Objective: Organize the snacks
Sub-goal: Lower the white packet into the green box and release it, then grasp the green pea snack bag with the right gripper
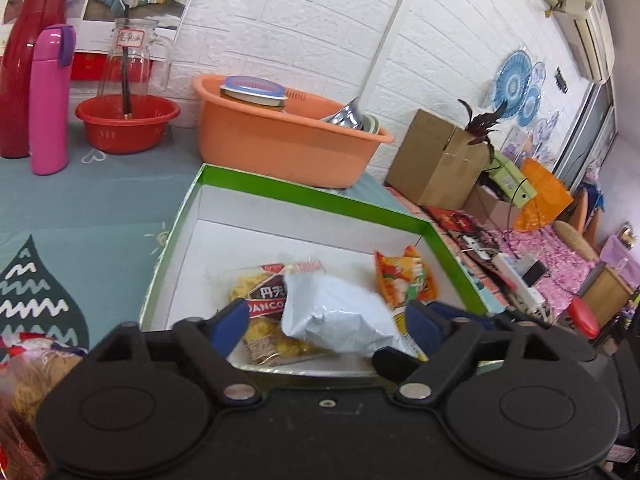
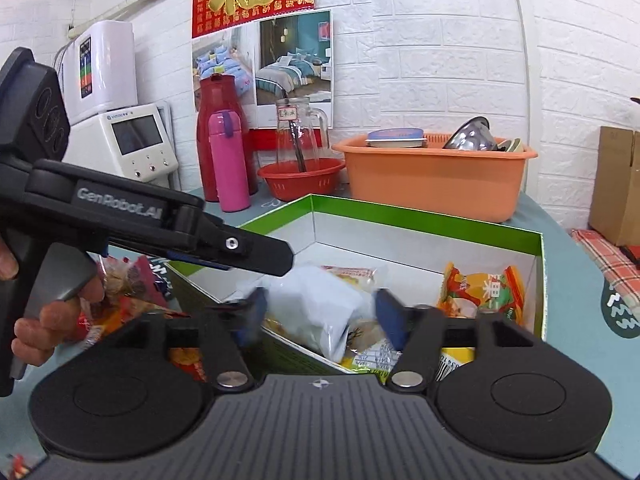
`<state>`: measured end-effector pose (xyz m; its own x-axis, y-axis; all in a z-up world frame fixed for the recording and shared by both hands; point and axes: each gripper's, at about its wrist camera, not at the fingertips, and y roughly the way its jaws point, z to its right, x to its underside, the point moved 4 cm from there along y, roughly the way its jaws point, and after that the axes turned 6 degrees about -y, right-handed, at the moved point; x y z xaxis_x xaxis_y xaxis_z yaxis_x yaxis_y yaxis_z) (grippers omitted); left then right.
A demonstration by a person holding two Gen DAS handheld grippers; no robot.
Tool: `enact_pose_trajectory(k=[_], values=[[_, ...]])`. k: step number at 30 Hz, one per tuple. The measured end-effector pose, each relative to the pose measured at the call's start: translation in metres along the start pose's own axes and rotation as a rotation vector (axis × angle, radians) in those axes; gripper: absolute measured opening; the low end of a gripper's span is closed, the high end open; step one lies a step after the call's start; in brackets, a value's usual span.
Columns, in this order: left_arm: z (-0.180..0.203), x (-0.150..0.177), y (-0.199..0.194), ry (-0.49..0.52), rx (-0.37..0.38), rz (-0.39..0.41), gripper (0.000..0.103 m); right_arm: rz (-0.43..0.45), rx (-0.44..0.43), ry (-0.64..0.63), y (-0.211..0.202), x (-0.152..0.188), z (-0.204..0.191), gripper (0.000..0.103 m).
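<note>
silvery snack bag (image 1: 340,312) lies between the spread blue pads of both the left gripper (image 1: 326,326) and right gripper (image 2: 322,316) (neither pinching); lowering blind could crush it against the green-rimmed box (image 1: 320,196).

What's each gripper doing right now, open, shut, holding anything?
Left gripper: open, holding nothing; the silver snack bag lies in the green-rimmed box between its fingers.
Right gripper: open, holding nothing, over the same bag.

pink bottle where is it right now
The pink bottle stands at the far left of the left wrist view, against the red jug, left of the red basin.
</note>
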<state>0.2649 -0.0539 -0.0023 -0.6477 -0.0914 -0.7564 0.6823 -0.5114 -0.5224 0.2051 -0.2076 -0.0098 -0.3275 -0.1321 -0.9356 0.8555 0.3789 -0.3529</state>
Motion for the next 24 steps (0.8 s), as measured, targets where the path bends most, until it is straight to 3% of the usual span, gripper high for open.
enact_pose_trajectory(k=[5, 11, 15, 18, 24], values=[[0.005, -0.001, -0.016, -0.019, 0.003, 0.0, 0.103, -0.007, 0.014, 0.013, -0.007, -0.001, 0.003, 0.103], [0.033, 0.004, -0.066, 0.009, -0.007, 0.049, 0.103, 0.07, 0.041, 0.008, -0.06, -0.013, 0.002, 0.103], [0.054, 0.026, -0.09, 0.041, -0.026, 0.058, 0.103, 0.097, 0.081, 0.037, -0.098, -0.01, 0.005, 0.103], [0.064, 0.046, -0.094, 0.025, 0.01, 0.041, 0.103, 0.103, 0.105, 0.069, -0.119, 0.003, 0.011, 0.103], [0.076, 0.088, -0.085, -0.04, 0.057, 0.004, 0.103, 0.016, 0.135, 0.097, -0.132, 0.044, 0.015, 0.103]])
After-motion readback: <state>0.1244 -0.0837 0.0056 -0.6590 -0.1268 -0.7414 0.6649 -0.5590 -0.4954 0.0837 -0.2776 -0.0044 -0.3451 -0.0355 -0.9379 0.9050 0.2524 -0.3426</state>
